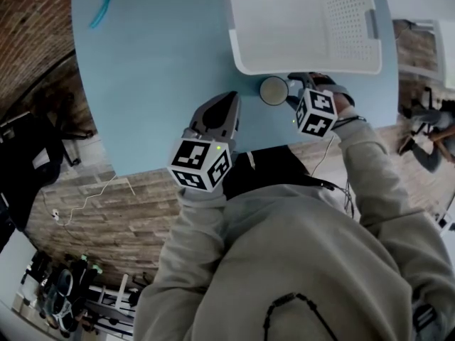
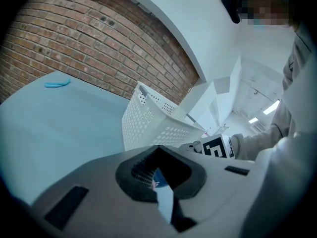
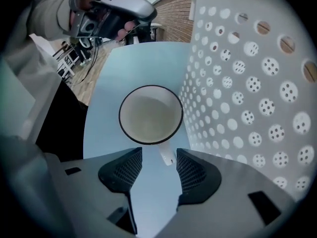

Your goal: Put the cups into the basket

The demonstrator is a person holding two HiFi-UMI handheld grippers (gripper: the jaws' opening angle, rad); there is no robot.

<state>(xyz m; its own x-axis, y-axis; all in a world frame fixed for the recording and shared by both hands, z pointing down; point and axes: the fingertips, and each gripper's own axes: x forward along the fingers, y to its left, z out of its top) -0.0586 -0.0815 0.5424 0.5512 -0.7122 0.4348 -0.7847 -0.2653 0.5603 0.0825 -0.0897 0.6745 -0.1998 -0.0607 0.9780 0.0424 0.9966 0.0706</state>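
Cup (image 3: 151, 114) stands upright on table (image 1: 156, 69), just beside basket (image 3: 247, 83), far rim cut off. Handle (image 3: 167, 156) lies between spread jaws of right gripper (image 3: 159, 165), untouched. Left gripper (image 2: 157, 155) pressed together, empty.

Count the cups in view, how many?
1. The cup stands upright on the table beside the basket, handle between the jaws of the open right tool. None shows in the basket, whose far end is cropped.
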